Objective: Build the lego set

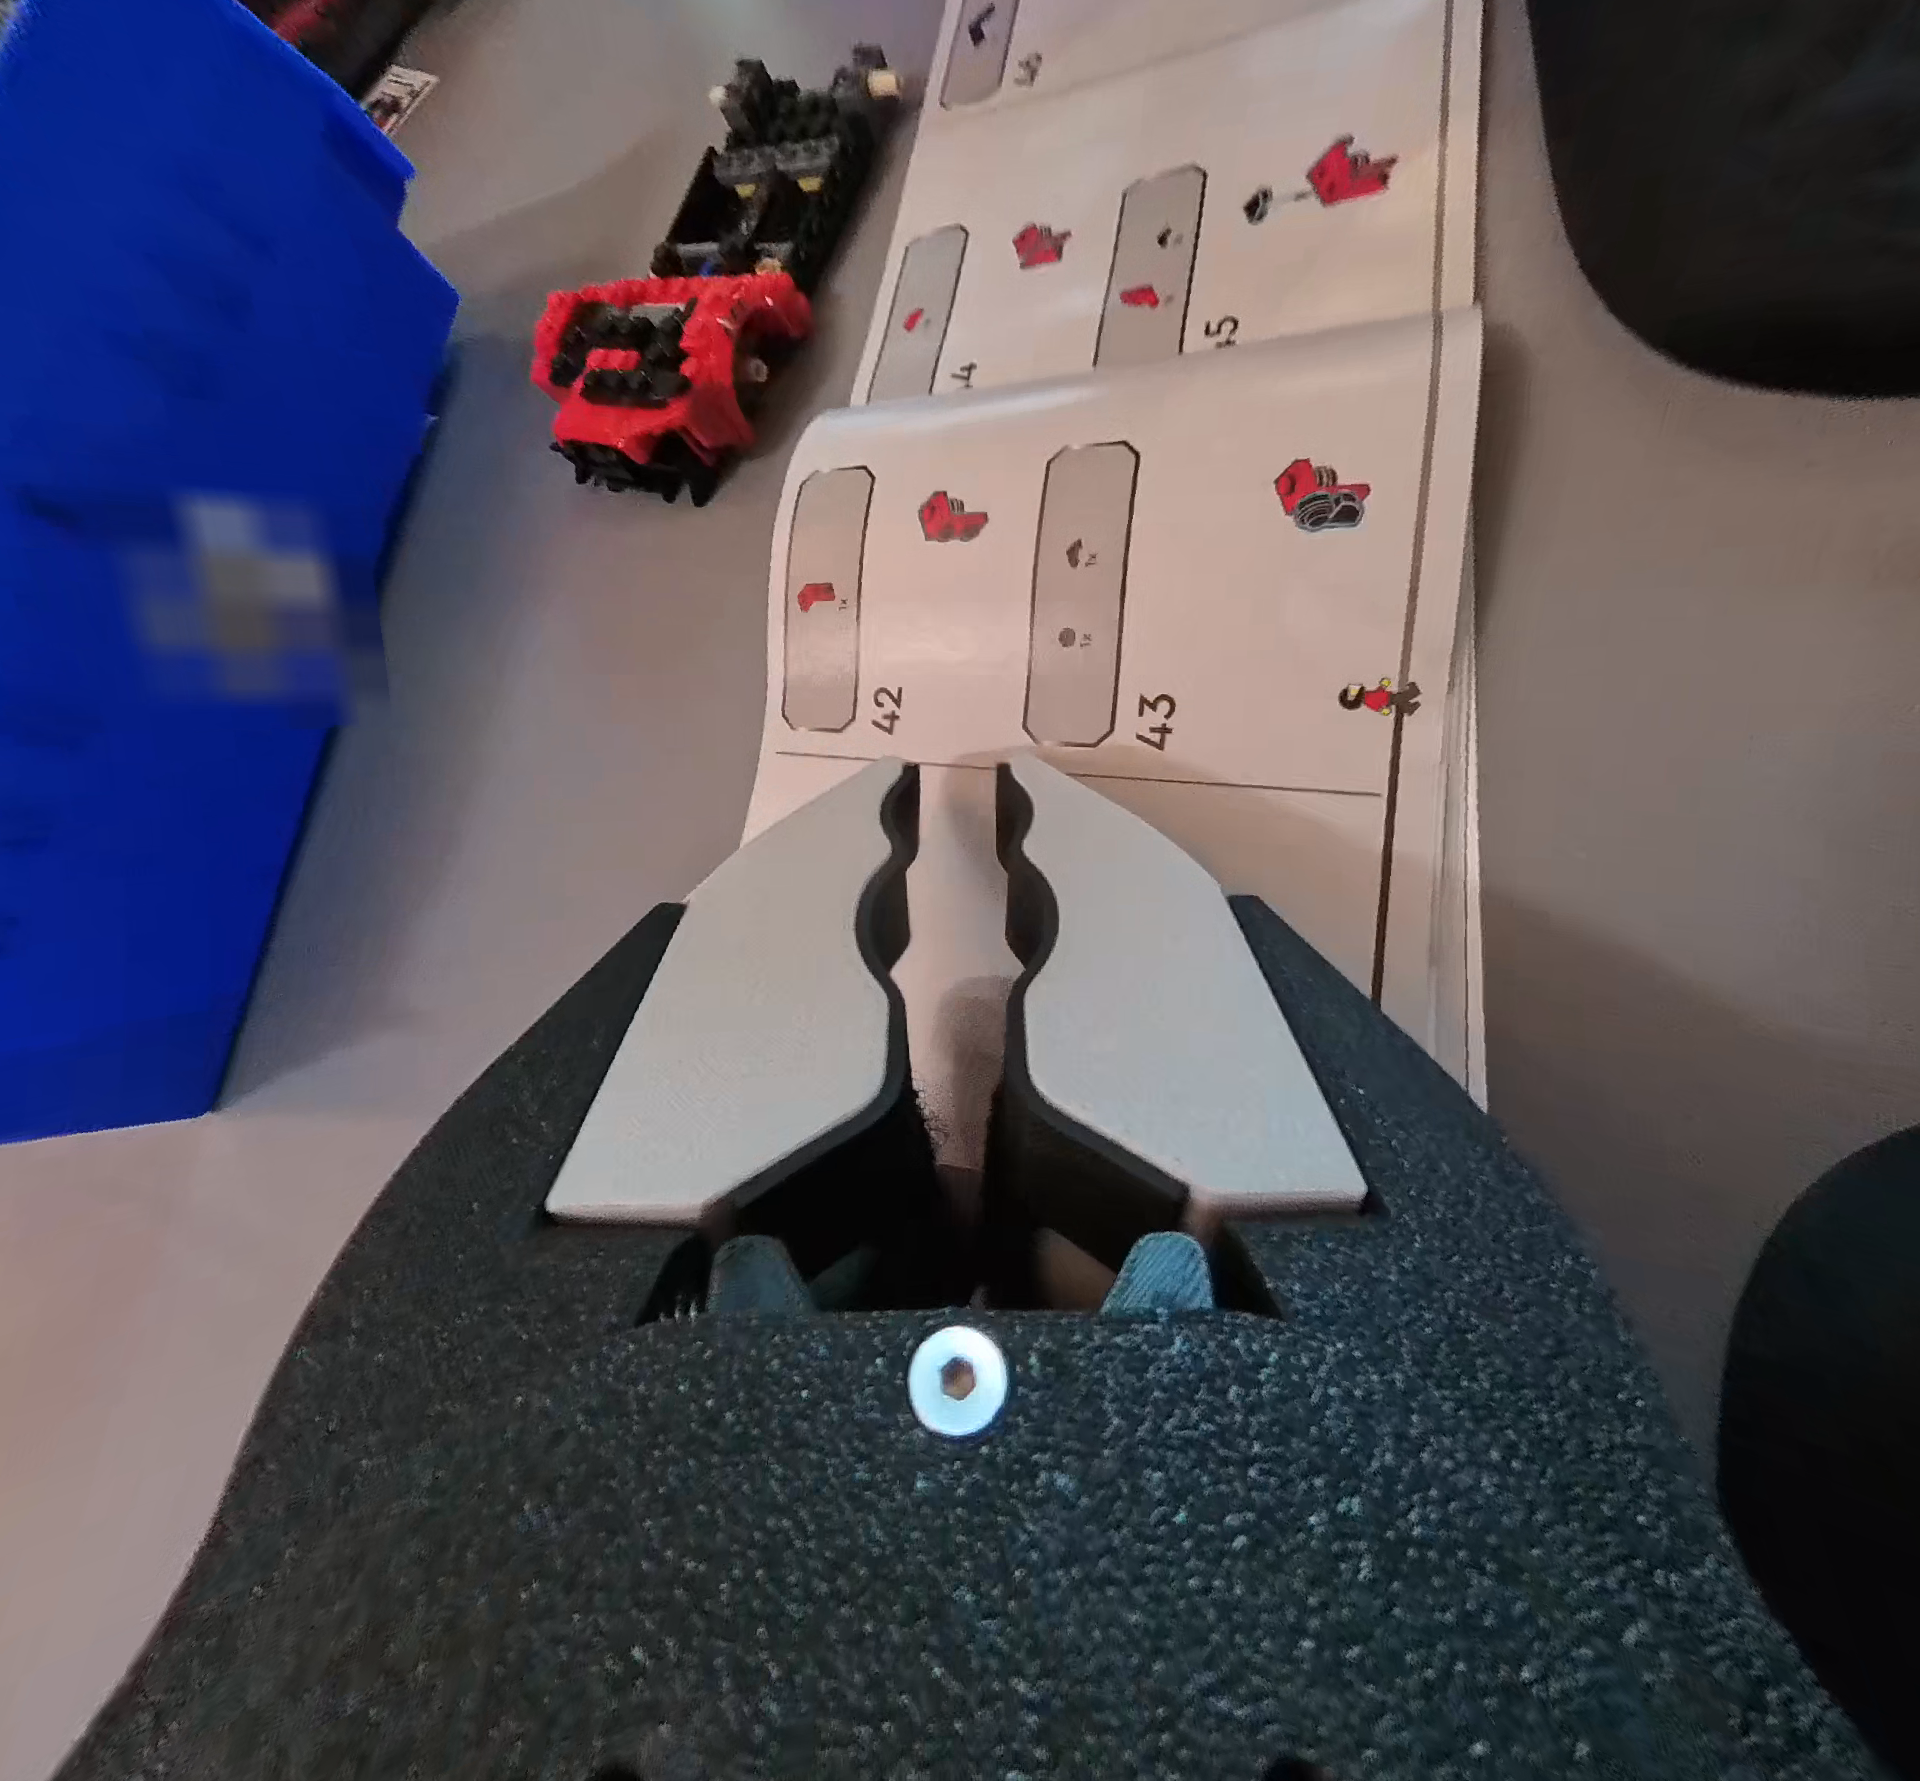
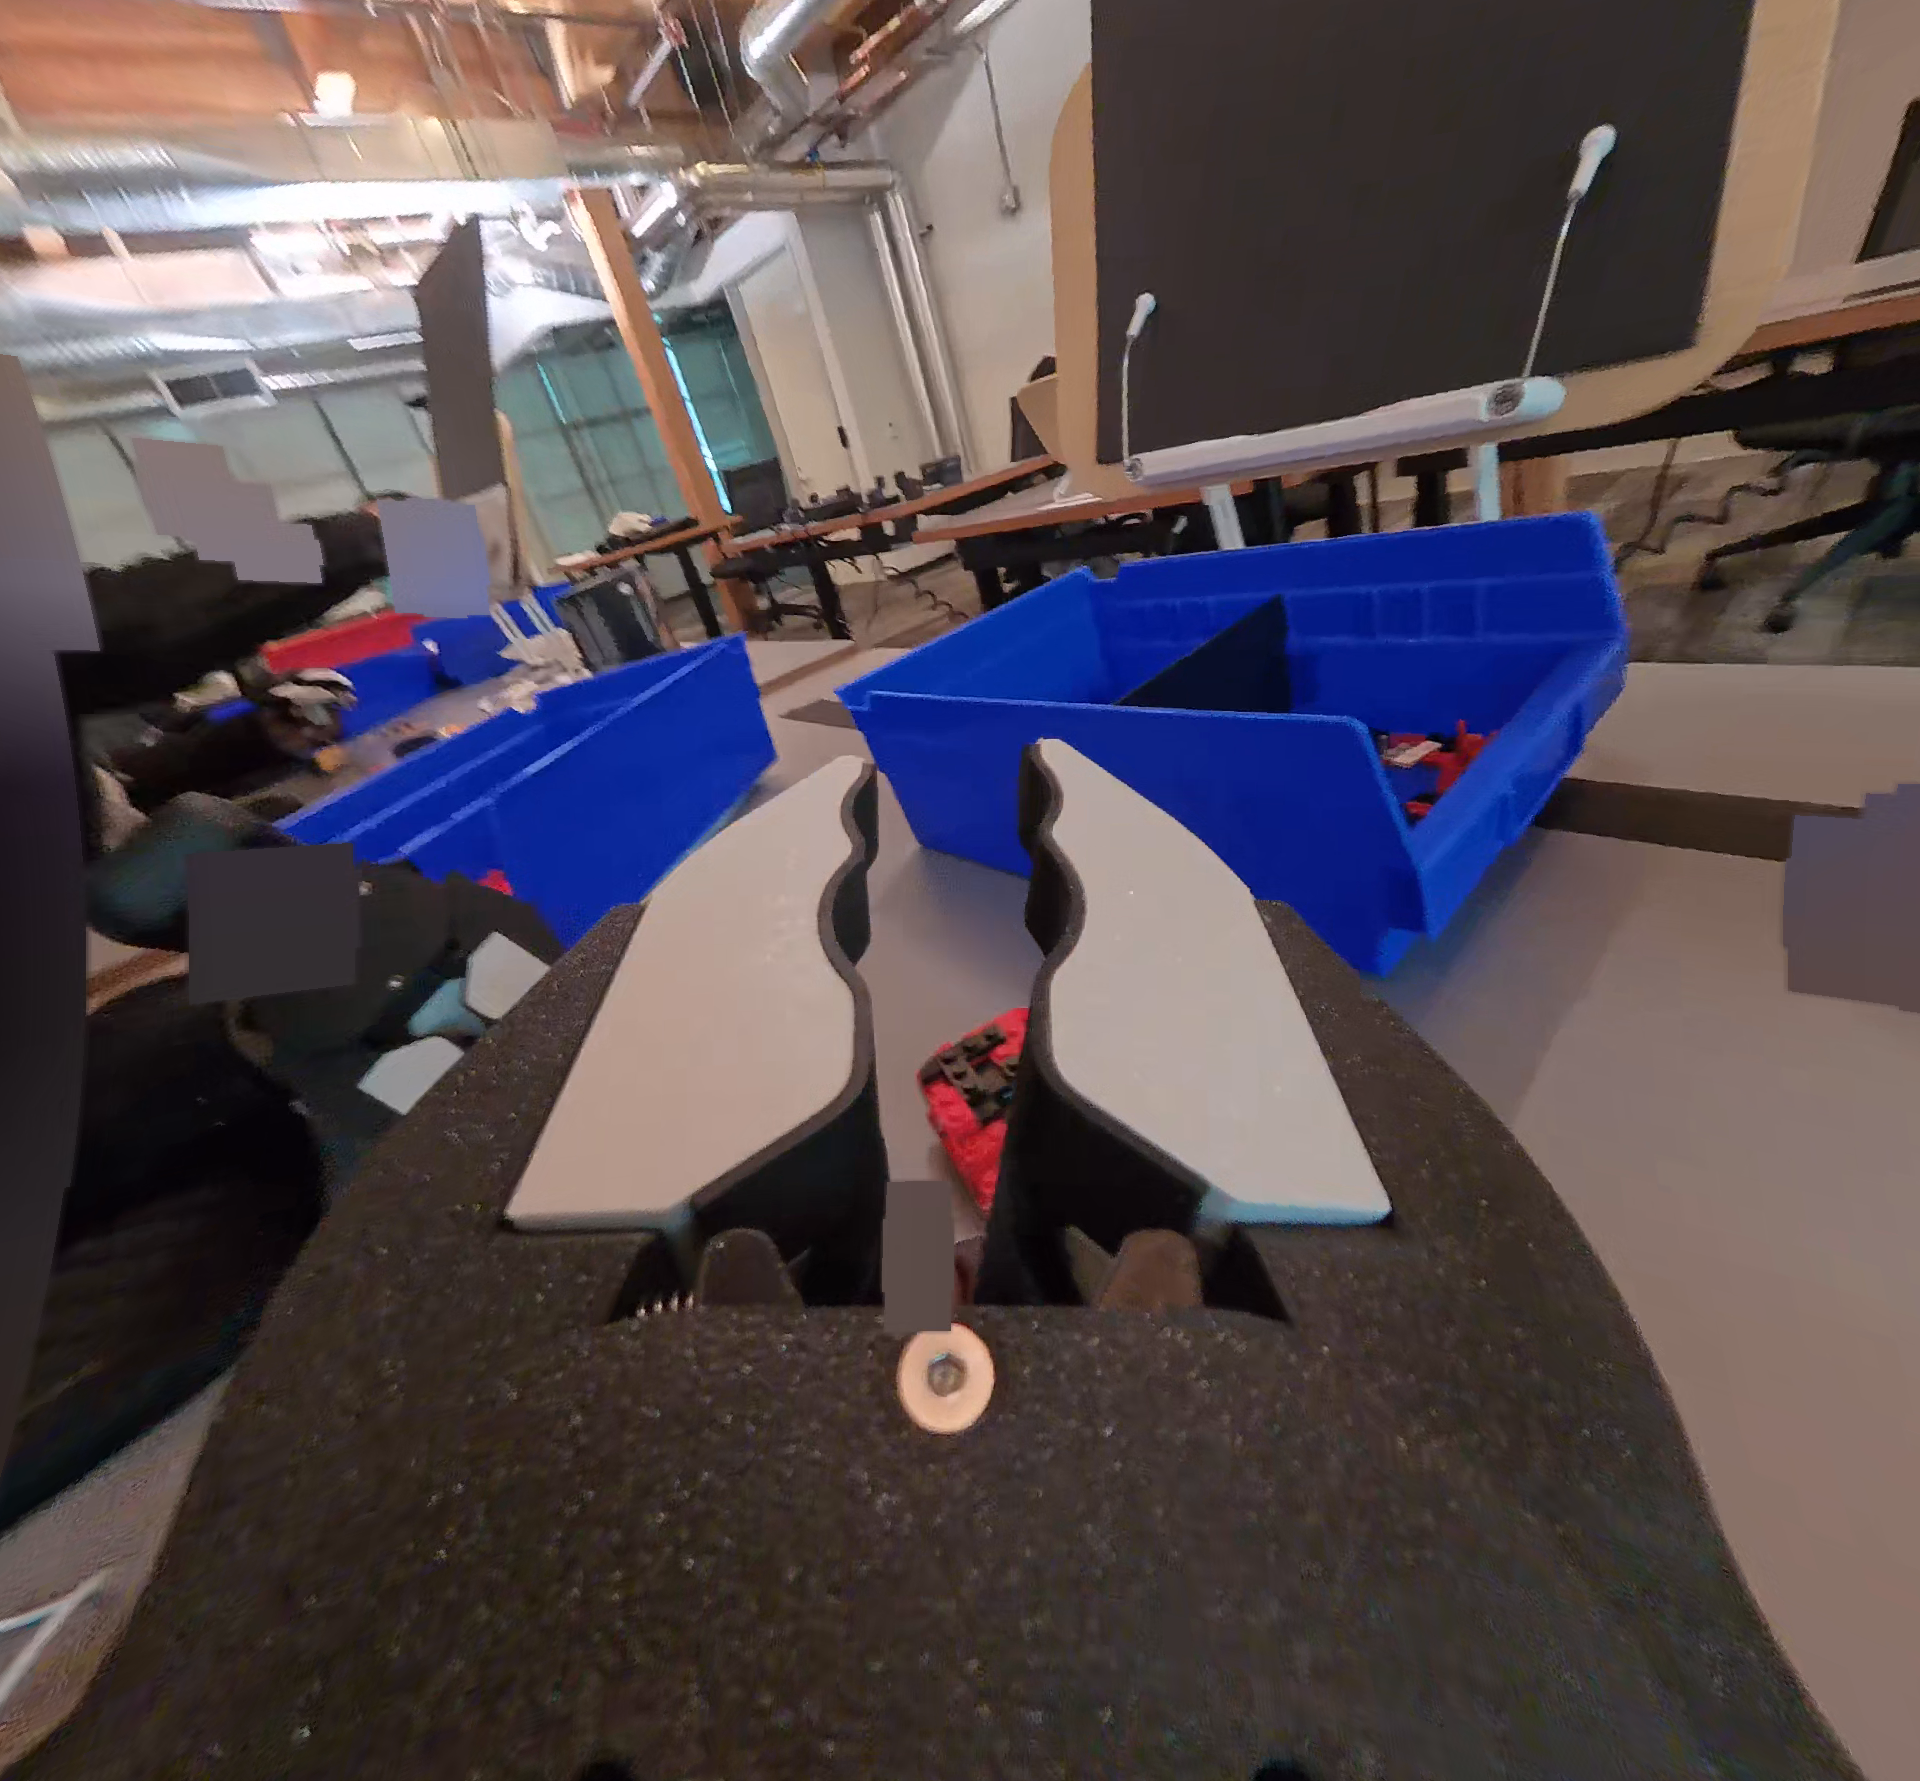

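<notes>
1. Currently, the partly built lego model (image 1: pixel 675 329), a red front section joined to a black chassis, rests on the grey table (image 1: pixel 582 692) between the blue bin (image 1: pixel 187 505) and the open instruction booklet (image 1: pixel 1143 526). Neither gripper touches it.
2. In the right wrist view, a red and black section of lego (image 2: pixel 971 1108) lies on the table below and between the fingers; whether it is the same model cannot be told.
3. The left gripper (image 1: pixel 958 775) hovers at the near edge of the booklet. Its jaws stand slightly apart with only the page behind the gap; they grip nothing.
4. The right gripper (image 2: pixel 951 765) points toward a second blue bin (image 2: pixel 1247 775). Its jaws are parted and hold nothing.
5. The second bin contains loose red and black parts (image 2: pixel 1439 755) in its front right compartment, beside a black divider (image 2: pixel 1226 656). A third blue bin (image 2: pixel 582 775) stands to its left.
6. Step in hand, as judged: consulting the booklet and selecting the next part. The model is well along but not complete.
7. Next move, as judged: the right gripper needs to reach into the parts compartment, close on a single small piece, and carry it to the model. The left gripper needs to steady the model while the piece is pressed on.
8. Caution: small pieces lie crowded together, so a clean single-piece grip calls for precise alignment.
</notes>
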Demonstrator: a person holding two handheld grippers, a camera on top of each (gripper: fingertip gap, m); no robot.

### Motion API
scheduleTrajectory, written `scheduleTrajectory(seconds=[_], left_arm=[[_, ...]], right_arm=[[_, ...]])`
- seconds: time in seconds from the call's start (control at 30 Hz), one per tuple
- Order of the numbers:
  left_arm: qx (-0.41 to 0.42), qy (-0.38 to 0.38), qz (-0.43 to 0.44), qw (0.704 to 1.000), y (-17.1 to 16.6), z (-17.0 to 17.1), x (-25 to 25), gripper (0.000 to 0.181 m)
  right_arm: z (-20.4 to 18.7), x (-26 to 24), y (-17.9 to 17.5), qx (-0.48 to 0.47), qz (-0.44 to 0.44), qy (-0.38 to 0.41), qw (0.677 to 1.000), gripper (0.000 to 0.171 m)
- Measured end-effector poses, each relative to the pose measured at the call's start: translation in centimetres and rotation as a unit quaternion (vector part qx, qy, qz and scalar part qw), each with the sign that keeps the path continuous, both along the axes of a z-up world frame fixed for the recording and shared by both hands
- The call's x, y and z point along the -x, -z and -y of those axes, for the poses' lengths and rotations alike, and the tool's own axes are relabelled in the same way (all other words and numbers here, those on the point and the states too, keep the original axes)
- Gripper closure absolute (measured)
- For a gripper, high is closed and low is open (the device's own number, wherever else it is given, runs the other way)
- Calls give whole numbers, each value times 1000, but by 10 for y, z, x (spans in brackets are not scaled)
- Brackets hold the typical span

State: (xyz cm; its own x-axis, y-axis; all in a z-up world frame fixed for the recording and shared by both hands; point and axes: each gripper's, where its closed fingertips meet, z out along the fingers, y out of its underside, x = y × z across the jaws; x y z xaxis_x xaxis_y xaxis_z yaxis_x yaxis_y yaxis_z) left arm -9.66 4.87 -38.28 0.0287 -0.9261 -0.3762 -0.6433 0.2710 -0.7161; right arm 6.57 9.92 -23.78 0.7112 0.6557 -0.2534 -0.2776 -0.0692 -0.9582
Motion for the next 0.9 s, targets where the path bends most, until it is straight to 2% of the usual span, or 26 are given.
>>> scheduleTrajectory(seconds=[0.17,0.27,0.37,0.47,0.6,0.73,0.9], left_arm=[[-1,-8,3,1000,-1,-2,0,168],[-2,-22,34,999,-10,-7,0,167],[-17,-75,130,989,-41,-24,2,161],[-28,-166,245,955,-78,-49,19,157],[-64,-200,327,921,-107,-59,38,158],[-73,-210,376,900,-123,-60,47,162],[-66,-210,375,900,-121,-60,47,164]], right_arm=[[-2,-11,-3,-34,70,61,995,146],[-3,-13,-2,-44,81,76,993,147],[-4,-3,7,-29,95,59,993,147],[-5,10,20,-18,129,39,991,147],[8,49,52,24,202,-72,977,142],[42,91,93,75,272,-229,932,139],[63,102,134,98,372,-287,877,139]])
